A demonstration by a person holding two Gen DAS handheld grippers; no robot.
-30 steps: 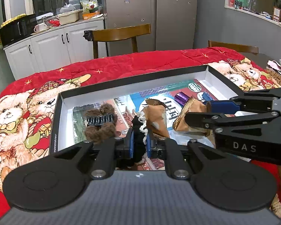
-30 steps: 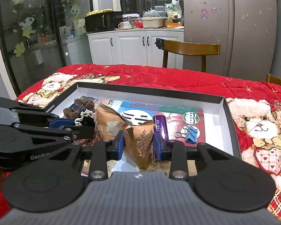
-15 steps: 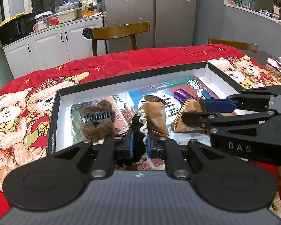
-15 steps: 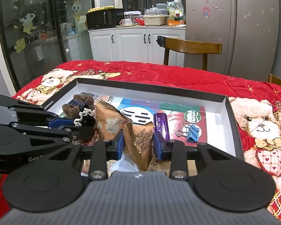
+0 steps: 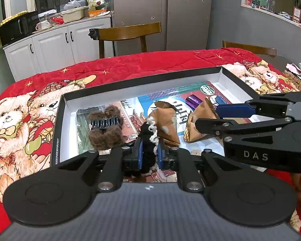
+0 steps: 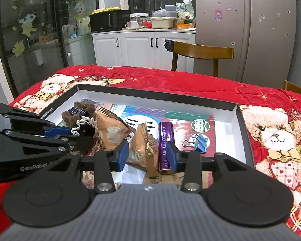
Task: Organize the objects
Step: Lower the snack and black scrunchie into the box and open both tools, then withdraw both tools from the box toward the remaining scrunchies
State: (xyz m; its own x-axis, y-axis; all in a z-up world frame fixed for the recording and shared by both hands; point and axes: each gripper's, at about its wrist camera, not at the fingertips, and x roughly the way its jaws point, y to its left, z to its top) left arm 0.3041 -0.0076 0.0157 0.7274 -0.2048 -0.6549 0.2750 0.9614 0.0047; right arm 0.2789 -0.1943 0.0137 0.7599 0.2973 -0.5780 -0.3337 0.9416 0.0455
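Hiding the box (image 5: 59, 124) front edge, hand-held gripper bodies, black scrunchie (image 5: 147, 140) half-covered

Wooden chair (image 5: 128, 33), white cabinets (image 6: 142, 47), fridge (image 6: 244, 30), microwave (image 6: 109, 20).

Hemmed ahead of the right hand-held gripper (image 6: 148, 156) by a brown snack packet (image 6: 143, 146) between its just-opened jaws and a purple tube (image 6: 165, 140) at the right pad, blocked leftward by the left hand-held gripper (image 6: 84, 134), open rightward past the blue binder clip (image 6: 198, 143) to bare box floor (image 6: 227, 138).
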